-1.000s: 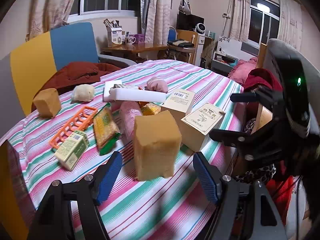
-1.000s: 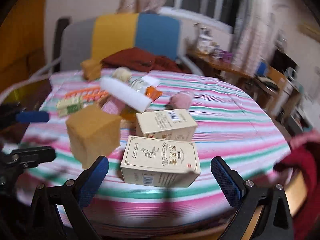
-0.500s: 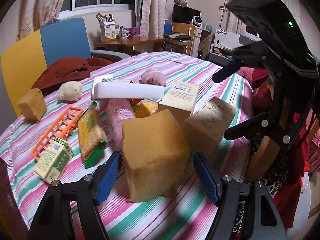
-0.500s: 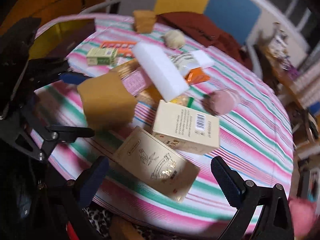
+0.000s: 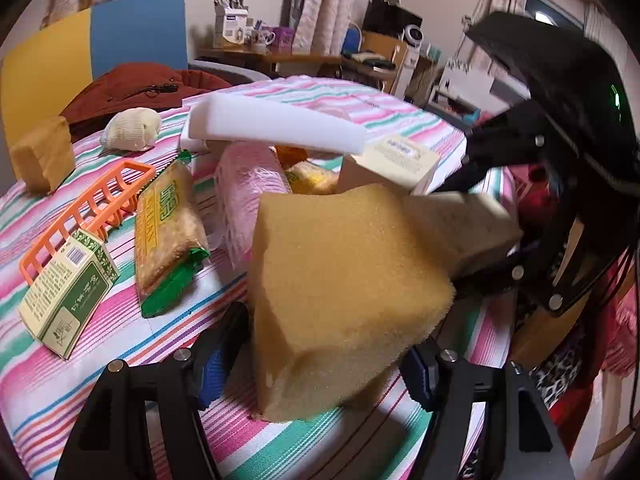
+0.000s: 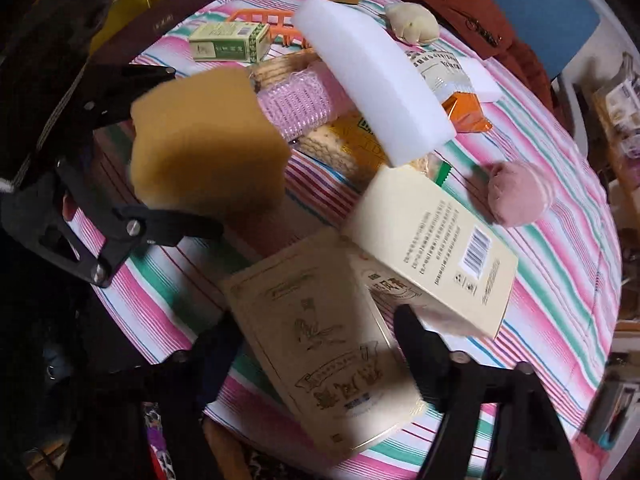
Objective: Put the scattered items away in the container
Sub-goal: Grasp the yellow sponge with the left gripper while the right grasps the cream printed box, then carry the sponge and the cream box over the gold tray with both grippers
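A big yellow sponge (image 5: 344,288) stands on the striped tablecloth, with my left gripper (image 5: 320,360) around it. Its jaws are closing and both blue pads (image 5: 216,364) touch the sponge's sides. In the right wrist view the same sponge (image 6: 204,140) sits between the left gripper's black fingers (image 6: 168,232). My right gripper (image 6: 316,344) points steeply down over a flat cream box (image 6: 332,352). Its jaws are closing, one finger against each long edge. A dark box with a gold inside (image 6: 180,4), lid open, stands at the table's far left.
A second cream box (image 6: 440,248) leans on the held one. Behind lie a white foam block (image 6: 372,76), a pink pack (image 5: 248,184), a biscuit packet (image 5: 168,232), a green carton (image 5: 68,292), an orange rack (image 5: 88,208) and a pink ball (image 6: 516,192). The table's edge runs just below both grippers.
Both grippers came down over their items. The right one rolled and tipped downward, and its jaws narrowed onto the cream box. The left jaws closed in against the sponge.
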A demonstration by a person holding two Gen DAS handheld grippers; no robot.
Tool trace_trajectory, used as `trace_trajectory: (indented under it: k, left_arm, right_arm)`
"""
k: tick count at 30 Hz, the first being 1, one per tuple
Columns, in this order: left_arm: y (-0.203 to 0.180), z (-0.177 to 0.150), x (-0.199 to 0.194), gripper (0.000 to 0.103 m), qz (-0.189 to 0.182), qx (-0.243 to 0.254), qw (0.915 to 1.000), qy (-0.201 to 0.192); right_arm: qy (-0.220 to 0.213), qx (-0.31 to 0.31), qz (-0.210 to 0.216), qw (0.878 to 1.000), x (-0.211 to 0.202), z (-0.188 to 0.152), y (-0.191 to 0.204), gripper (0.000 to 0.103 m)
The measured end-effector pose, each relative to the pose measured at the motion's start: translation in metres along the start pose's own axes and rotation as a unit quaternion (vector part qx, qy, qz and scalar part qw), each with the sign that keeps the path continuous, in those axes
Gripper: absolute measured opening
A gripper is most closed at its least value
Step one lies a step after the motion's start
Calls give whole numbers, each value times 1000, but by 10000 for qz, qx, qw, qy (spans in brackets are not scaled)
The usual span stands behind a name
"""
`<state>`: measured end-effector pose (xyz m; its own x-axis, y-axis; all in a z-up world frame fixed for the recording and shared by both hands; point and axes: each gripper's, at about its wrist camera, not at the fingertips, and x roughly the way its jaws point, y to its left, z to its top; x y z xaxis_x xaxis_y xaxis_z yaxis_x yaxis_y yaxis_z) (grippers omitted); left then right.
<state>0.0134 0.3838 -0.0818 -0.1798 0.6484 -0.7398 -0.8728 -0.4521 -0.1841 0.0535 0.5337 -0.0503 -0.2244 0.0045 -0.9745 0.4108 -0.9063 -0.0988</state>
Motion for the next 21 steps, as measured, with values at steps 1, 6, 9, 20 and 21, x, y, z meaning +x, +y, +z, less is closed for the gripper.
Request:
trace_trajectory:
  k: [1,6,9,20,21]
  left_arm:
    - [1,-1,0,72,-6,-23,10000,1]
    - [0,-4,-2,73,13,-69,10000,-2]
    - [-3,-5,-4,72,148,-34,9999,8]
    - [-10,-17,-28,59,369,119,9991,-169]
    - [-10,-18,-32,59,386,103,9990,-184]
  right_arm:
    - [2,19,-32,10000,0,-1,2,70]
    - [-43,88,-213,9997,-2,-3,13,68]
    - [-82,182,-303,9993,-3,-3,17,68]
    - [-405,1192,-487,9908,-16,-3,29,59]
    - [-465,1288,-476,9894,-18,-5,32,58]
